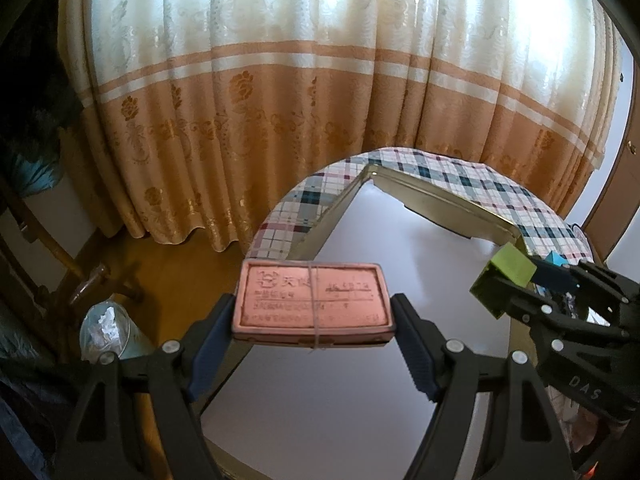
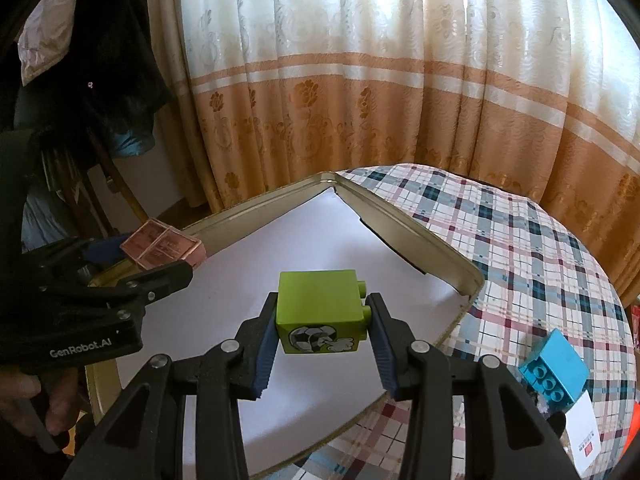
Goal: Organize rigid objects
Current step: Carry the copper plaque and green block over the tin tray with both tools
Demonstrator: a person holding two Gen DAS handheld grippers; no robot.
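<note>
My left gripper is shut on a flat pink box bound with a thin band, held above the near left rim of the tin tray. The same pink box shows at the left of the right wrist view, over the tray's edge. My right gripper is shut on a green toy brick with a football picture, hanging over the tray's white lining. In the left wrist view that green brick sits at the right. A blue toy brick lies on the checked cloth to the right.
The tin tray rests on a round table under a checked cloth. A white card lies near the blue brick. A curtain hangs behind. A bin with paper and a wooden chair stand on the floor at left.
</note>
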